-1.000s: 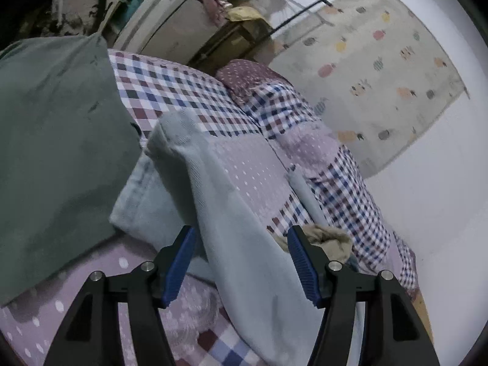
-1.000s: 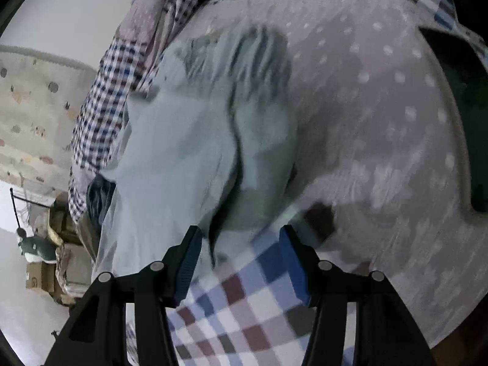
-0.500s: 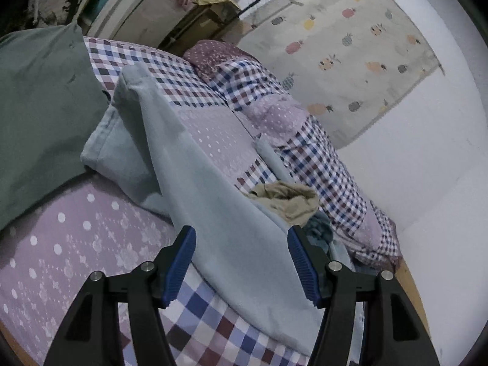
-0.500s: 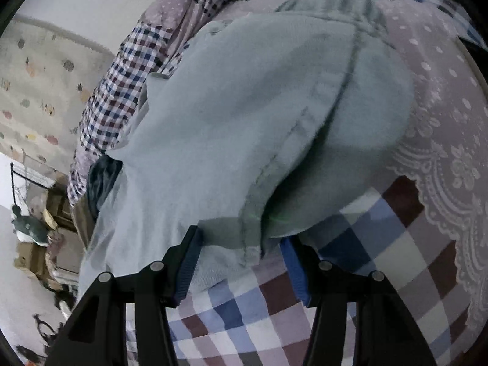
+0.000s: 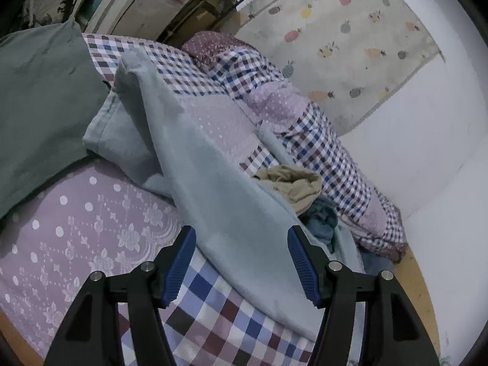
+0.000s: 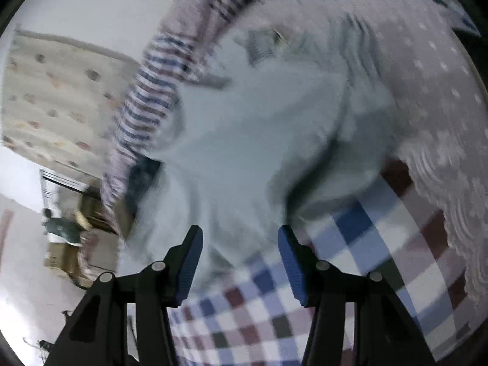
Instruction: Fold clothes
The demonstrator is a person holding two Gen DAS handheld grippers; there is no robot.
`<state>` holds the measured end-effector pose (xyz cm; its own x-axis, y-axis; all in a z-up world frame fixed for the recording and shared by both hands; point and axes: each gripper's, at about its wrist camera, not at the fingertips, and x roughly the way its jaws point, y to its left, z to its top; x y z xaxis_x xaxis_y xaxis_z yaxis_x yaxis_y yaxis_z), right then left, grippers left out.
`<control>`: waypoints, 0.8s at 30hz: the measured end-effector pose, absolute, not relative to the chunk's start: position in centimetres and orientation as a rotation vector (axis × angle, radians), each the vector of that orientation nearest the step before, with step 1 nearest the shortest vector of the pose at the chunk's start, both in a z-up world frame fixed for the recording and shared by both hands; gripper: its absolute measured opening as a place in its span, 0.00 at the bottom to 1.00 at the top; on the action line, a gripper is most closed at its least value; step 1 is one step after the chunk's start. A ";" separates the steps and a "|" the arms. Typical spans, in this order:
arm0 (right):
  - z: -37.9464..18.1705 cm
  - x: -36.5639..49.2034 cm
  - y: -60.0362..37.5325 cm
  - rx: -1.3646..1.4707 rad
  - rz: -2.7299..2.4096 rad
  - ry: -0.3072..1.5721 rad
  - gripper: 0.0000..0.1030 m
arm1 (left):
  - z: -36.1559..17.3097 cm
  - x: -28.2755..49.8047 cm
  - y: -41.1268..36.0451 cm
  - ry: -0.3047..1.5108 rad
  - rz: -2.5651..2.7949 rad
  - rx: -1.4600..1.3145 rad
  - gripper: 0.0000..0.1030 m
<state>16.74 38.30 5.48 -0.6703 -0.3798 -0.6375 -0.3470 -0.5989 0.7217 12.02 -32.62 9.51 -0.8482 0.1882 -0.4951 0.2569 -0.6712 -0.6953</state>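
While the pale blue-grey soft garment [image 5: 213, 183] lies rumpled across the checked patchwork bedspread [image 5: 213, 329], left gripper [image 5: 242, 262] and right gripper [image 6: 239, 262] hover over it, jaws apart, empty, seemingly seeking an edge.

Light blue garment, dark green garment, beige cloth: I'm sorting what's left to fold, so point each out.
light blue garment [image 5: 213, 177], left wrist view, mid panel.
dark green garment [image 5: 39, 97], left wrist view, flat middle.
beige cloth [image 5: 292, 183], left wrist view, crumpled top.
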 end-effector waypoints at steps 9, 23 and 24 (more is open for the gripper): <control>3.6 15.4 36.1 1.387 -2.532 -1.306 0.54 | 8.6 11.6 -31.8 1.255 -2.709 0.927 0.64; 4.6 11.9 32.3 1.228 -2.475 -1.230 0.53 | 5.0 9.0 -30.2 1.315 -2.669 1.178 0.64; 4.6 11.9 32.3 1.227 -2.484 -1.226 0.49 | 4.9 8.5 -30.1 1.314 -2.671 1.177 0.64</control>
<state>11.86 32.26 4.65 -0.6667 -0.4178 -0.6172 -0.2358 -0.6673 0.7065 8.55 -30.15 4.90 -0.7282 0.3510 -0.5887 0.2523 -0.6613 -0.7064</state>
